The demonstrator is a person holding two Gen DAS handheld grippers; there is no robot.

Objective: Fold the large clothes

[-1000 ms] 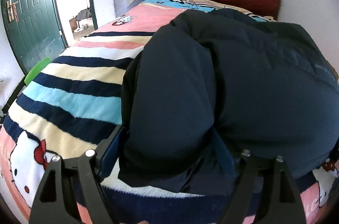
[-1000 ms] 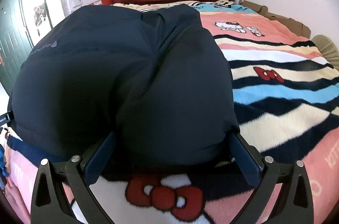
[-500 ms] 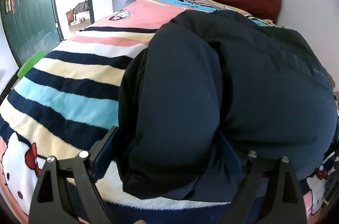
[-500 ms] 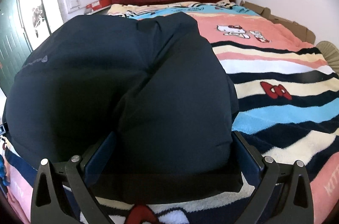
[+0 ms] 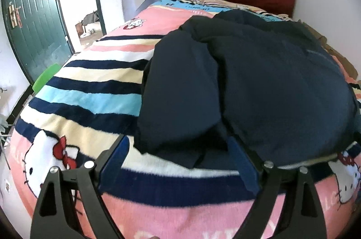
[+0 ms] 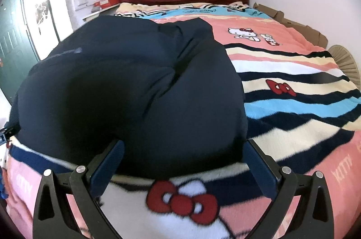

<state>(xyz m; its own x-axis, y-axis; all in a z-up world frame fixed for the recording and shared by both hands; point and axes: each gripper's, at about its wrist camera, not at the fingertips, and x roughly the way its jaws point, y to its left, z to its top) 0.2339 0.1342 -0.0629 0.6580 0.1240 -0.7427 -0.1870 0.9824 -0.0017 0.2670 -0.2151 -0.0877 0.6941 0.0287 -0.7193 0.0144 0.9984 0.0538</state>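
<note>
A puffy dark navy jacket (image 5: 259, 85) lies folded in a heap on a striped cartoon-cat blanket (image 5: 85, 101) covering the bed, while the left claw (image 5: 180, 157) and right claw (image 6: 183, 156) – both spread apart, gripping nothing – hover at its near edge.

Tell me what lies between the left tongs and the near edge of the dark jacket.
Only striped blanket lies between the open left tongs and the dark jacket, in the left wrist view.

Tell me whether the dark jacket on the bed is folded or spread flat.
Folded. The dark jacket lies as a puffy bundle on the striped blanket, a layer doubled over along its side, with no sleeves spread out.
</note>
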